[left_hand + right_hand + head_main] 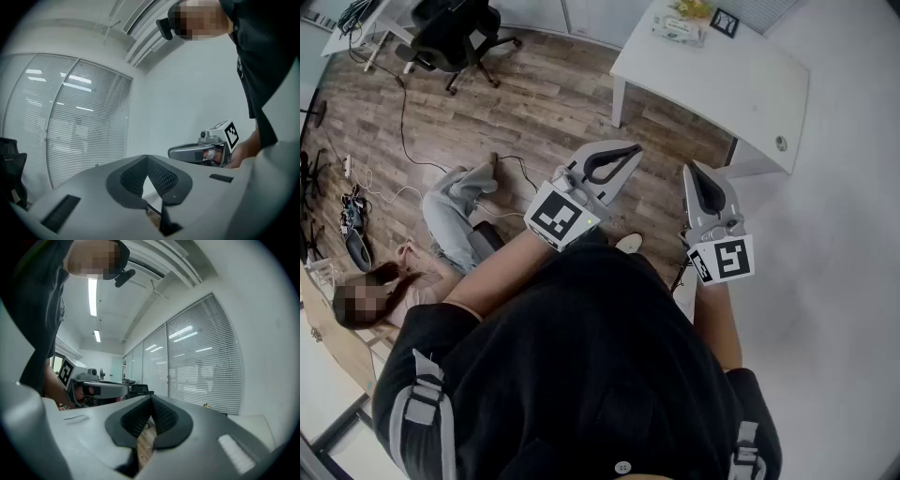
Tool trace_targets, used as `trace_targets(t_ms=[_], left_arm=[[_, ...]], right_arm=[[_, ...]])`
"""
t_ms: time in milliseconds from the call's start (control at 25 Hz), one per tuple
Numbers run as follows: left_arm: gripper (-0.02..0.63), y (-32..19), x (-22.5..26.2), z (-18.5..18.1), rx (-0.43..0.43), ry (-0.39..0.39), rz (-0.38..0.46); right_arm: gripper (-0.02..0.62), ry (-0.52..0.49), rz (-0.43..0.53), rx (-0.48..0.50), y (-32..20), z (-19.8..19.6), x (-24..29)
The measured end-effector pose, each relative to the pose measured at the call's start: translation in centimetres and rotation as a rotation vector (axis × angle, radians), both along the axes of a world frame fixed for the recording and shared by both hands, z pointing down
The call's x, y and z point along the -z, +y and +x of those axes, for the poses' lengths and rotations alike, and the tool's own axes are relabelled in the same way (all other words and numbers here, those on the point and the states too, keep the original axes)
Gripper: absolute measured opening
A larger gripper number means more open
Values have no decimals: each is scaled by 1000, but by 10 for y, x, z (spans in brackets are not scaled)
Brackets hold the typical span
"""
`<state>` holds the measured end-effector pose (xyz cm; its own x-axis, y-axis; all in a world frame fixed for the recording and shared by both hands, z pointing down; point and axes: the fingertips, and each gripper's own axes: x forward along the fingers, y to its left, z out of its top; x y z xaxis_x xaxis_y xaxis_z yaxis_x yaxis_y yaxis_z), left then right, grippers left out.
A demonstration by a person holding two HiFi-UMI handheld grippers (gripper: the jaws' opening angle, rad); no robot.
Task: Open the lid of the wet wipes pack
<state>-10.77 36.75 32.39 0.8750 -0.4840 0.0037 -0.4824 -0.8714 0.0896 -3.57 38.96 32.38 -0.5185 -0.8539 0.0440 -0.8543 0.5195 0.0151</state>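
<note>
Far beyond the clenched, empty left fingers (623,151) and right fingers (703,185), the soft, light pack (680,28) likely opens by its lid edge.

The left gripper (628,150) was held out level in front of the body, jaws pressed together with nothing between them. The right gripper (693,169) sat level beside it, a gap apart, also closed and empty, both forearms bent forward.
</note>
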Motion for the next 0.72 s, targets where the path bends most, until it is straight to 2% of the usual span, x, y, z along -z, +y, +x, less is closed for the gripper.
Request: trace_targets(t_ms=[120, 520, 720], left_arm=[[0, 1, 2, 4, -14, -34, 27], [0, 9, 7, 14, 7, -8, 33], [0, 15, 9, 27, 12, -1, 38]], right_arm=[[-2, 0, 2, -6, 1, 4, -1], [2, -21, 0, -11, 11, 23, -3], [9, -31, -1, 21, 19, 36, -4]])
